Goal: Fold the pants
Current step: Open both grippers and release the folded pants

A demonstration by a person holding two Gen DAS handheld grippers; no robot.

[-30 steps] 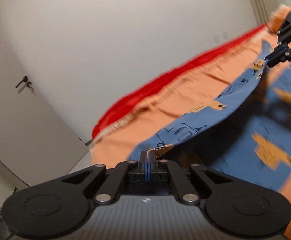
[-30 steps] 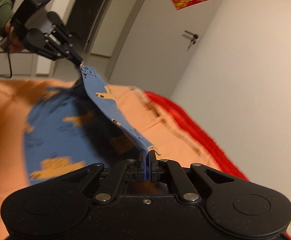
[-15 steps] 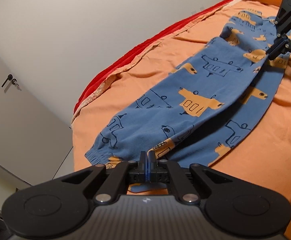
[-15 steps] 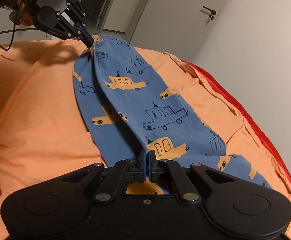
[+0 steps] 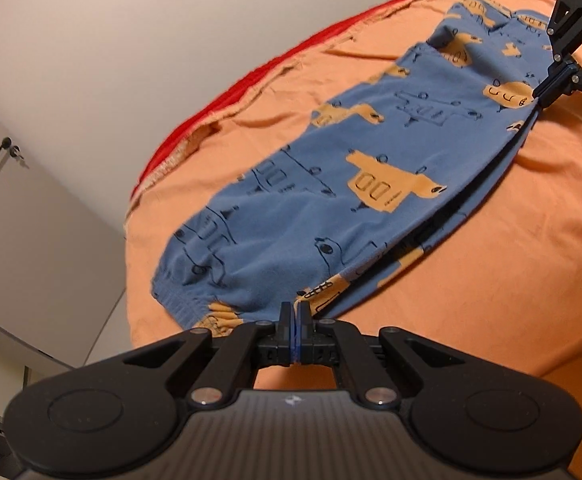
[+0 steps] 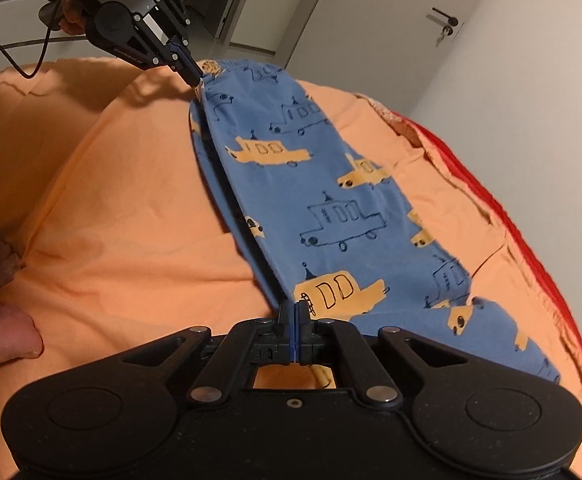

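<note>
I have both hand-held grippers clamped on the pants [image 5: 331,184]: the left hand-held gripper [image 5: 296,312] at the cuff end, the right hand-held gripper [image 6: 295,310] near the waist. The pants lie lengthwise on the orange bed [image 6: 123,216], running from bottom centre toward the upper part of each frame. I'd judge it best to lower the pinched edge evenly, keeping it taut, then release both ends together.

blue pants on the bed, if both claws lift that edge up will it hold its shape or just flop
Probably flop: the blue pants sag and drape between the left claw and right claw, so only the pinched corners would keep their place. They look thin and light, lying in soft wrinkles on the orange sheet. The gathered cuff may bunch further.
</note>
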